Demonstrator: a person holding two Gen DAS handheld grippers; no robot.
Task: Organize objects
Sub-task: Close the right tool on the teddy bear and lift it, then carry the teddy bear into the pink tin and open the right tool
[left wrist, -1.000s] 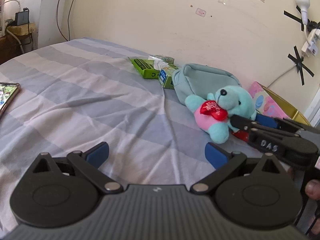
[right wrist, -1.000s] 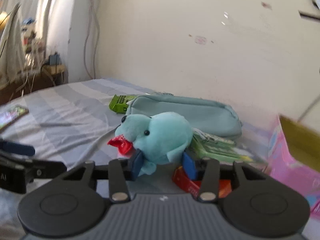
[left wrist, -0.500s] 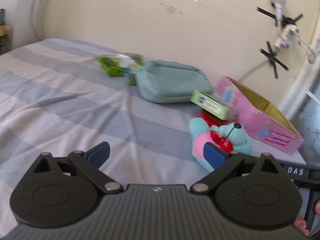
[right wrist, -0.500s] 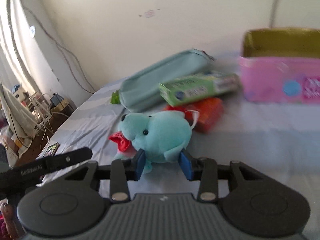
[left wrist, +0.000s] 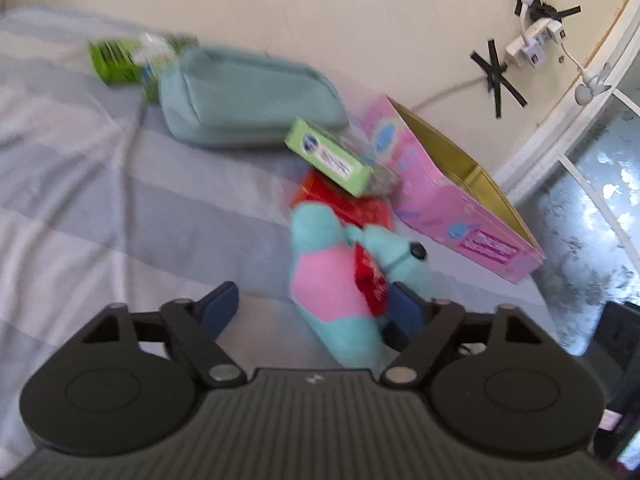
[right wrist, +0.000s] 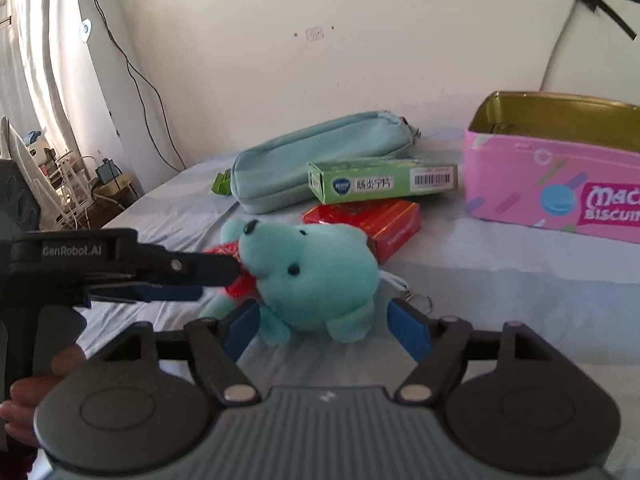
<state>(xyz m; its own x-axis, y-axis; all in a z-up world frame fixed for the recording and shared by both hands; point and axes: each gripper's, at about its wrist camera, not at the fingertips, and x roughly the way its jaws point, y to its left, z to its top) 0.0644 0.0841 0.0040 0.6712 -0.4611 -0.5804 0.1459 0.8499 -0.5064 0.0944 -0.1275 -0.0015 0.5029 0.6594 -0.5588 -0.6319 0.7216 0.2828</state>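
Note:
A teal plush bear [left wrist: 328, 280] with a pink body and a red heart lies on the striped bed sheet [left wrist: 80, 200]. My left gripper [left wrist: 311, 310] straddles its body with the jaws closing; the right pad is at the heart, the left pad is still clear. In the right wrist view the bear's head [right wrist: 316, 276] sits between the pads of my right gripper [right wrist: 325, 331], whose jaws are opening, with a gap on the right side. My left gripper [right wrist: 216, 280] reaches in from the left at the heart.
An open pink biscuit tin [right wrist: 552, 184] stands at the right near the wall. A green box [right wrist: 380, 182] lies on a red box [right wrist: 384, 220] behind the bear, and a teal pouch [right wrist: 316, 156] lies beyond. A hand [right wrist: 24, 400] holds the left gripper's handle.
My right gripper's jaws, shut on the bear's head before, have spread apart. My left gripper has swung right onto the bear, and its jaws have narrowed around the body.

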